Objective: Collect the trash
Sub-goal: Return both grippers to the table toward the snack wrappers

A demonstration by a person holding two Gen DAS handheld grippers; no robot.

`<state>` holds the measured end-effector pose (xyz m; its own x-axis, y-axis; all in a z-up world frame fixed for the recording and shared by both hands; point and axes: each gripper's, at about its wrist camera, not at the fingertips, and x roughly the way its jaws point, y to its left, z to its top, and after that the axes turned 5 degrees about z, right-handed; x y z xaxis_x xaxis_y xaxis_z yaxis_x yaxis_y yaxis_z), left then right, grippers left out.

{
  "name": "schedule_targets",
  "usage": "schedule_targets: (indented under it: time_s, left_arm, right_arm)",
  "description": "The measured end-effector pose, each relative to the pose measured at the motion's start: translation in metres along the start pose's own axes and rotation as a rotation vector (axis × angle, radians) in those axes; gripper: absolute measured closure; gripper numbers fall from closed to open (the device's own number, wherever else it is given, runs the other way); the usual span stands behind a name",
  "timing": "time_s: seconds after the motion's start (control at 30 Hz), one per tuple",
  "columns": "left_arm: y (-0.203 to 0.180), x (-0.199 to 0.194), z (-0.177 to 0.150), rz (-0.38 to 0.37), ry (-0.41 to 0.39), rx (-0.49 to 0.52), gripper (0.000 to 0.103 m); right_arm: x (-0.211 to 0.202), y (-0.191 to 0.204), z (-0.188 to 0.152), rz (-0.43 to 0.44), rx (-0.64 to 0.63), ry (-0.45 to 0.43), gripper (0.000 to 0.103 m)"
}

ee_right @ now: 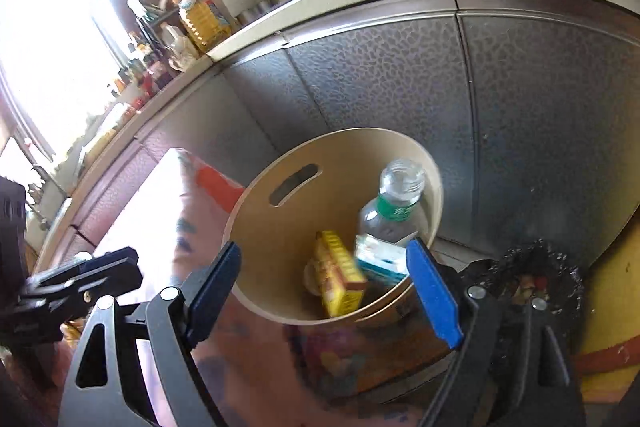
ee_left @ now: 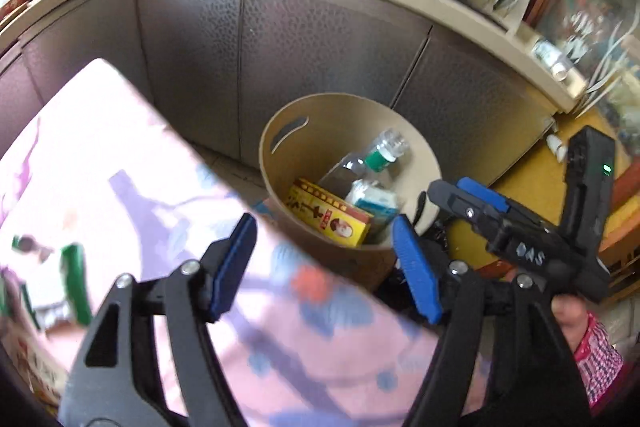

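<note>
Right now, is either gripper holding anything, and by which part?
Nothing is held. The left gripper and right gripper both stand open and empty; the bottle and boxes lie in the bin.

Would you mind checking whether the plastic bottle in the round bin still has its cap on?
No, the plastic bottle leaning inside the round bin shows an open, uncapped neck in the right wrist view.

Left wrist view: looks forward and down past own fingers, over floral cloth (ee_left: 160, 163), toward beige bin (ee_left: 280, 131). Right wrist view: same downward tilt, nearer bin (ee_right: 264, 211). Both share bin, grey cabinet doors (ee_left: 320, 39), stove pans.
</note>
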<state>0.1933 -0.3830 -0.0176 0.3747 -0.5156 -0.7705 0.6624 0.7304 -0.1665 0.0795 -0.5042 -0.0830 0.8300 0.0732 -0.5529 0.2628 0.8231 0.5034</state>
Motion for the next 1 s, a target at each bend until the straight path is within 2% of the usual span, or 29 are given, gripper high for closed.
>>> schedule_targets:
  time_s: [0.1, 0.23, 0.37, 0.5, 0.57, 0.67, 0.7, 0.73, 0.8, 0.83, 0.93, 1.0]
  left_arm:
    - [0.015, -0.038, -0.044, 0.031, -0.053, -0.021, 0.035]
    - [0.031, -0.083, -0.112, 0.163, -0.085, -0.019, 0.035]
    - [0.057, -0.123, -0.174, 0.298, -0.093, -0.043, 0.035]
    - [0.088, -0.156, -0.213, 0.407, -0.105, -0.077, 0.035]
    - [0.109, -0.173, -0.227, 0.423, -0.115, -0.135, 0.035]
    - [0.135, -0.186, -0.242, 0.448, -0.118, -0.224, 0.035]
    - [0.144, -0.189, -0.246, 0.445, -0.119, -0.252, 0.035]
    - [0.152, -0.195, -0.253, 0.439, -0.122, -0.275, 0.035]
    - [0.163, -0.199, -0.25, 0.434, -0.132, -0.305, 0.033]
    - [0.169, -0.2, -0.245, 0.425, -0.14, -0.316, 0.027]
    - [0.194, -0.196, -0.23, 0.4, -0.137, -0.364, 0.026]
    - [0.21, -0.189, -0.222, 0.34, -0.131, -0.416, 0.026]
  right_arm:
    - [-0.012, 0.02, -0.013, 0.089, 0.015, -0.006, 0.022]
    - [-0.012, 0.065, -0.036, 0.204, -0.012, 0.029, 0.025]
    - [0.006, 0.118, -0.072, 0.274, -0.094, 0.116, 0.032]
    - [0.028, 0.168, -0.105, 0.308, -0.158, 0.207, 0.039]
    - [0.031, 0.192, -0.114, 0.303, -0.218, 0.208, 0.041]
    - [0.039, 0.217, -0.129, 0.339, -0.222, 0.248, 0.041]
    - [0.046, 0.224, -0.135, 0.313, -0.243, 0.269, 0.041]
    - [0.045, 0.23, -0.138, 0.286, -0.281, 0.253, 0.042]
    - [0.041, 0.238, -0.143, 0.276, -0.333, 0.242, 0.042]
    - [0.043, 0.24, -0.147, 0.266, -0.345, 0.247, 0.042]
    - [0.048, 0.241, -0.148, 0.265, -0.35, 0.257, 0.042]
    - [0.047, 0.241, -0.148, 0.268, -0.347, 0.256, 0.042]
